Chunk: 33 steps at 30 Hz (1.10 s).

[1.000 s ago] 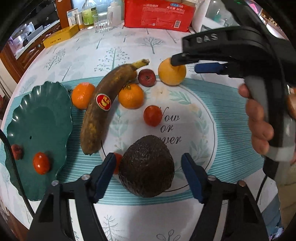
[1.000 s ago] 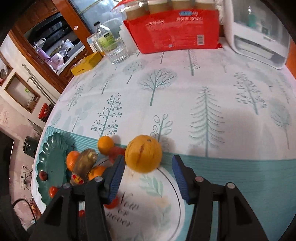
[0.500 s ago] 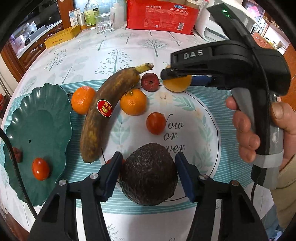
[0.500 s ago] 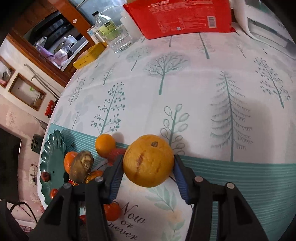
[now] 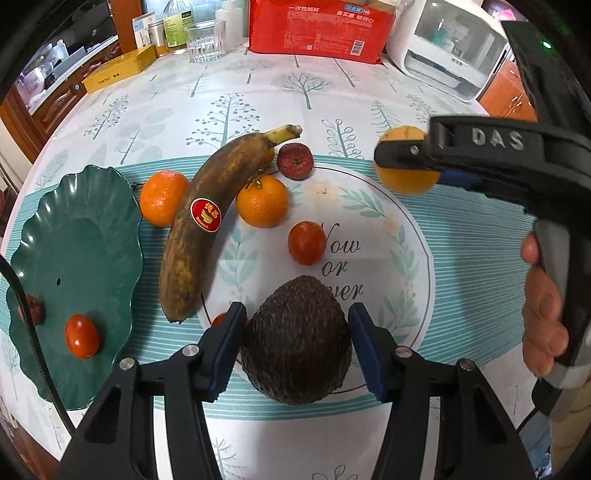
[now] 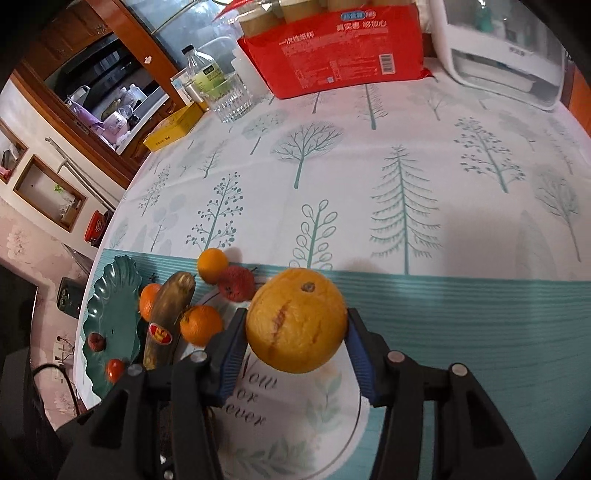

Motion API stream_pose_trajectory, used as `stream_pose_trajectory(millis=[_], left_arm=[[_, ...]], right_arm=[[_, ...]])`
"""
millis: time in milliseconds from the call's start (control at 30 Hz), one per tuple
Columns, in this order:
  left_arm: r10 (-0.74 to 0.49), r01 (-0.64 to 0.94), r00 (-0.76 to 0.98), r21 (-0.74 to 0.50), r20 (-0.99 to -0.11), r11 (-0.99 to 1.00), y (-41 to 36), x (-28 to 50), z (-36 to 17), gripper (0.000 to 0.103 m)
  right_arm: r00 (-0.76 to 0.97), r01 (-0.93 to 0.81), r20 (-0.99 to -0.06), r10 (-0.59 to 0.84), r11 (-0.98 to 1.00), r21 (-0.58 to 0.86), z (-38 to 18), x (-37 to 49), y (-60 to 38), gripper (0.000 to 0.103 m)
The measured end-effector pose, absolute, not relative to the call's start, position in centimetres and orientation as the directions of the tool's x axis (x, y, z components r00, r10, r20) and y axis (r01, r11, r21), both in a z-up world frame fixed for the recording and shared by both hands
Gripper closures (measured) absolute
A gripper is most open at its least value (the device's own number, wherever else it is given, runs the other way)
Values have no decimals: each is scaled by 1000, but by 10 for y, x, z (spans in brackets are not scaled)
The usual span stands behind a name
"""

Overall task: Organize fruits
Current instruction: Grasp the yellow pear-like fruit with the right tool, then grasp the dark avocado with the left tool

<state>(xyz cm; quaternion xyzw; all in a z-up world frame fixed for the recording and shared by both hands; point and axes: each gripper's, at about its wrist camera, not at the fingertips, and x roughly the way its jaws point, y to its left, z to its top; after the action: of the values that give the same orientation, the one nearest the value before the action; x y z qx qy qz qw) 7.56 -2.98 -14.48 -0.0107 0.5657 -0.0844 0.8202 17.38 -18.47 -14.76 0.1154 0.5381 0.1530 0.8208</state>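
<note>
Nearest the left wrist camera, the left gripper (image 5: 295, 349) had closed in over the past second: its blue pads, wide of the avocado (image 5: 297, 341) a second before, now pressed against both its flanks, clamped on it. The avocado seemed to rest on the white placemat (image 5: 406, 258) yet, so I judged the grasp made and the lift still to come. A small red fruit peeked out just left of it, mostly hidden behind the left pad.

In the right wrist view, the right gripper (image 6: 295, 341) had likewise shut on the large orange (image 6: 297, 319); open around it a second ago, its pads now squeezed both sides, and the fruit appeared raised off the mat. Both fruits looked ready to be carried, probably to the plate.

To the left lay the green scalloped plate (image 5: 77, 236), holding a cherry tomato (image 5: 82, 336) and, at its left edge, a small dark red fruit (image 5: 31, 308).

Farther off on the mat were a loose tomato (image 5: 306, 243), a tangerine (image 5: 262, 201), the browned banana (image 5: 210, 225), a second tangerine (image 5: 162, 197) between banana and plate, and a dark red fruit (image 5: 294, 161) by the banana's stem.

At the far edge of the table stood an empty-looking glass (image 5: 205, 40) and a red package (image 5: 317, 29).
</note>
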Motion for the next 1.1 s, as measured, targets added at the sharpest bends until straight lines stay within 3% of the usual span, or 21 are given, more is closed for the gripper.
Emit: stream_pose_trajectory(millis=[167,233,300,433,533,600,667,1100], left_arm=[[-173,162,367,-120,-914,980,-28,69,-126,59],[-187,183,384,-124,-904,975,-24,68,-117,71],[-199,203,403,-125,-893,971,-21,68,-107,93],[-211,216,381,-136,-900,967,-12,77,-109,93],[-243,209,353,-177,-903,962,-5,79,-113,74],[-268,203,335,-209,-903,957,-3,82,-116,47],[-301,194,314,-250,-900,949,-3,85,-121,34],[-287,233,275,-226,-918,946,-51,104,-154,31]], right_arm=[[391,-118,-845,364,931,347,-130,154,-182,52],[407,-120,-841,355,934,336,-121,145,-180,52],[422,-123,-840,342,939,320,-113,138,-176,52],[419,-91,-854,307,951,297,-113,129,-172,52],[413,-63,-862,295,953,296,-116,121,-173,52],[412,-54,-864,290,954,294,-117,116,-174,52],[410,-50,-867,283,956,288,-118,111,-175,52],[410,-14,-871,272,956,293,-123,98,-199,52]])
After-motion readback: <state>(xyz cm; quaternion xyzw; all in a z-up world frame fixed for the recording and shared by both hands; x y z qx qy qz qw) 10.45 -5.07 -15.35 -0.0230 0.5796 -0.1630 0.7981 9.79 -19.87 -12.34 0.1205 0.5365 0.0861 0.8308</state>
